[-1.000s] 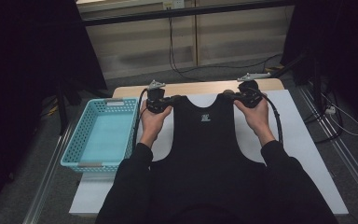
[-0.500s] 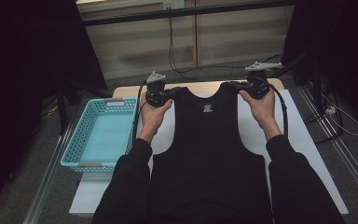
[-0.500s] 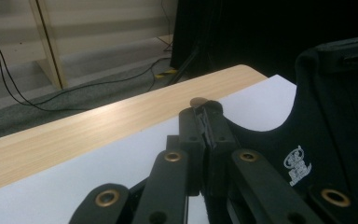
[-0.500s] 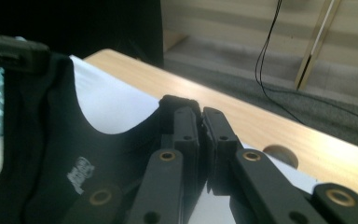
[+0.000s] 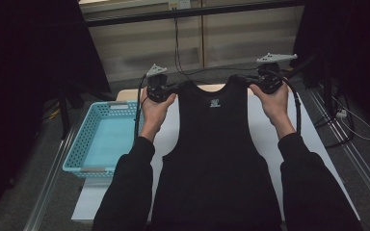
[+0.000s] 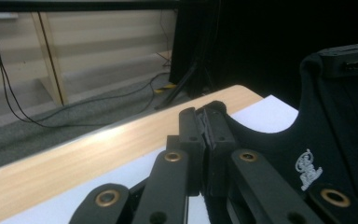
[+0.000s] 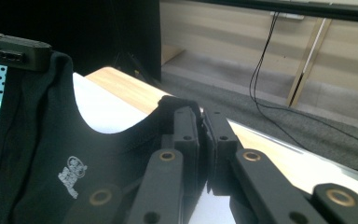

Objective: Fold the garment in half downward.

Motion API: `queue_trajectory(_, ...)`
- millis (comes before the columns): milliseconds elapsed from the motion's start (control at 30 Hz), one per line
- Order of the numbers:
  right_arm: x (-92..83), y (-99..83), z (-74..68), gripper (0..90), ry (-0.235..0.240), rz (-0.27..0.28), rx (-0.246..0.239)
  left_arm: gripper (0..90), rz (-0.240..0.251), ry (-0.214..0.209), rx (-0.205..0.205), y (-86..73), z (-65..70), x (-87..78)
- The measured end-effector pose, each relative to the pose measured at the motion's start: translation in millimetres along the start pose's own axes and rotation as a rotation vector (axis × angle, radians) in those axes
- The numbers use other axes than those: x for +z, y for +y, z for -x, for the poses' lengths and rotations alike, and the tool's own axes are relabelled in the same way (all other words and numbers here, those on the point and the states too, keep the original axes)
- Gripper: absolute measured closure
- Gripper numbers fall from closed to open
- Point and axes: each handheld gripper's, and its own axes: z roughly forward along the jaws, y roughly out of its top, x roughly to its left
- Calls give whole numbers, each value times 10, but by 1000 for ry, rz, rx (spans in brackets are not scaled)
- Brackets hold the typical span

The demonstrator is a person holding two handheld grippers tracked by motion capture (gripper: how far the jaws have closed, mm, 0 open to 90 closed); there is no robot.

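Note:
A black sleeveless top with a small white logo at the neck hangs stretched between my two grippers, its lower part draped toward the person. My left gripper is shut on the left shoulder strap, with fabric pinched between the jaws. My right gripper is shut on the right shoulder strap, also seen close up. The top runs across to the right gripper in the left gripper view. The top likewise reaches the left gripper in the right gripper view.
A white sheet covers the wooden table. A light blue perforated basket sits at the table's left side. Cables trail across the grey floor beyond the table, and dark stands flank both sides.
Both hands have risen and moved a little apart, lifting the top's shoulders off the table and pulling it taut. Both grips are unchanged.

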Motion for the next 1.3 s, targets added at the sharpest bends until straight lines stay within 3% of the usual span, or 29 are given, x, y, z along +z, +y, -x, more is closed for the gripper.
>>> queue_trajectory(333,-30,196,-21,850,-20,19,-20,880,23,25,12,226,1,-66)
queue_trajectory(500,-41,309,-31,850,-32,37,-23,881,34,34,-3,295,-10,-59)
queue_trajectory(967,-91,540,-42,850,-74,72,-34,881,71,27,23,518,15,-136)
queue_trajectory(1133,-90,597,-69,850,-66,82,-31,881,80,33,10,578,-6,-137)
queue_trajectory(1300,-110,767,-101,851,-82,80,-50,881,84,49,-8,672,-33,-146)
